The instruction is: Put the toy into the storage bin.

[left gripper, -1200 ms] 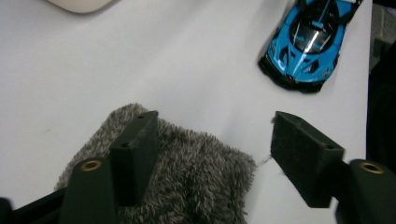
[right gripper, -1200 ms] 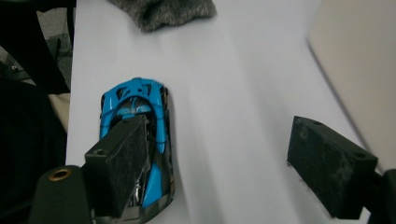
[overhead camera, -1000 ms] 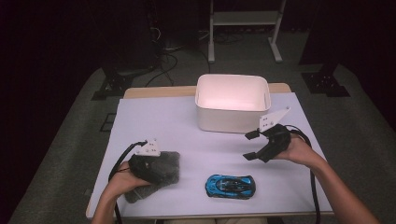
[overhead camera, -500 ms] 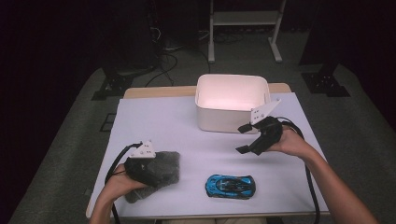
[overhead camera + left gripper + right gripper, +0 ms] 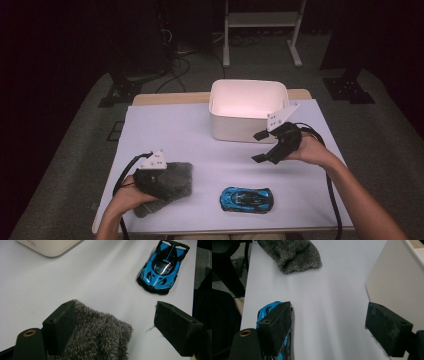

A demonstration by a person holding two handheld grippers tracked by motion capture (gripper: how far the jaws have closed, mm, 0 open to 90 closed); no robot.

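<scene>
A grey fuzzy cloth (image 5: 181, 176) lies near the table's front left corner. My left gripper (image 5: 167, 184) rests over it. In the left gripper view that gripper (image 5: 117, 325) is open, its jaws wide apart, and the cloth (image 5: 100, 337) lies between them against the left jaw. A blue toy car (image 5: 246, 199) stands at the front middle, also seen ahead of the left jaws (image 5: 162, 267). My right gripper (image 5: 261, 146) hovers open just in front of the white bin (image 5: 240, 131), with nothing held (image 5: 330, 325). Its left jaw hides part of the car (image 5: 265, 311).
The bin's wall (image 5: 397, 282) is close beside my right gripper's right jaw. The white table (image 5: 180, 135) ends near the car's front side. The cloth (image 5: 292, 253) lies far ahead of the right jaws. Cables trail from both grippers.
My right gripper has moved left, closer to the bin's front wall, and stays open. The left gripper, the cloth and the car have hardly moved.
</scene>
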